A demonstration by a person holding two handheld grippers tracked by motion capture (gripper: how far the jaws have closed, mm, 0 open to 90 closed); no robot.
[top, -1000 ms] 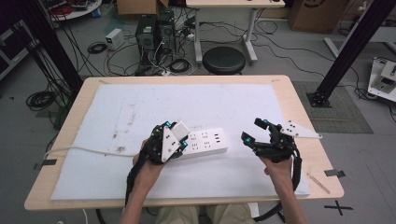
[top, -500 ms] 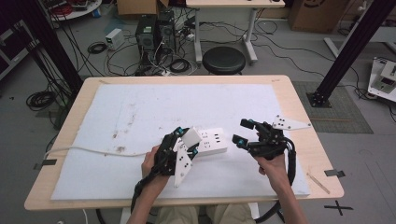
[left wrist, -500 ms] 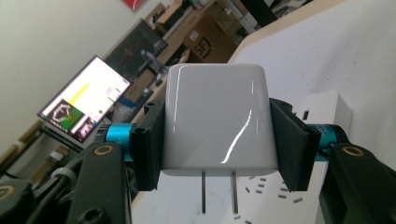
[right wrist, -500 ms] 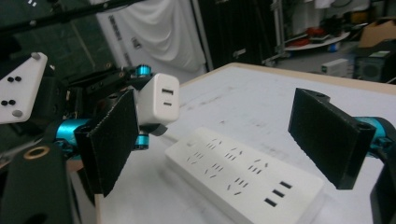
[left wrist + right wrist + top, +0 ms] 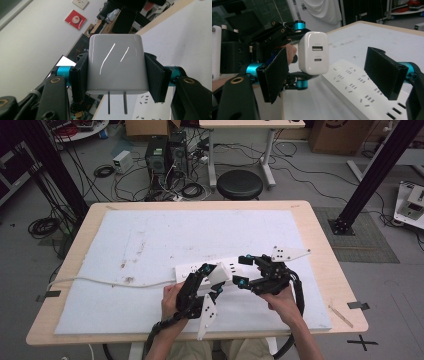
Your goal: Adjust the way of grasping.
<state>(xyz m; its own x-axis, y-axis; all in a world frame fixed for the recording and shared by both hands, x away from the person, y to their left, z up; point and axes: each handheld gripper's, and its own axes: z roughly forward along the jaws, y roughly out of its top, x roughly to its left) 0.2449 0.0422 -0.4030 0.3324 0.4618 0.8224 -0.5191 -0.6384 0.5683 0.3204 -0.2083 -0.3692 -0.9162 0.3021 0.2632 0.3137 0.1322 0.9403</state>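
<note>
A white USB charger (image 5: 115, 65) with two metal prongs (image 5: 116, 102) sits clamped in my left gripper (image 5: 116, 78), lifted just above the table. In the high view this charger (image 5: 218, 272) hangs over the near edge of a white power strip (image 5: 235, 264), held by the left gripper (image 5: 212, 281). My right gripper (image 5: 243, 271) is open right beside it. In the right gripper view the charger (image 5: 313, 53) shows its two USB ports, just beyond and between the open pads (image 5: 384, 72), untouched. The power strip (image 5: 359, 87) lies below.
A white mat (image 5: 200, 235) covers the wooden table (image 5: 320, 235). The strip's white cable (image 5: 100, 281) runs left off the table edge. A black stool (image 5: 241, 182), computer towers and cables stand on the floor beyond the far side.
Both grippers have come together over the strip's near side. The left one moved right and turned with the charger; the right one moved left toward it.
</note>
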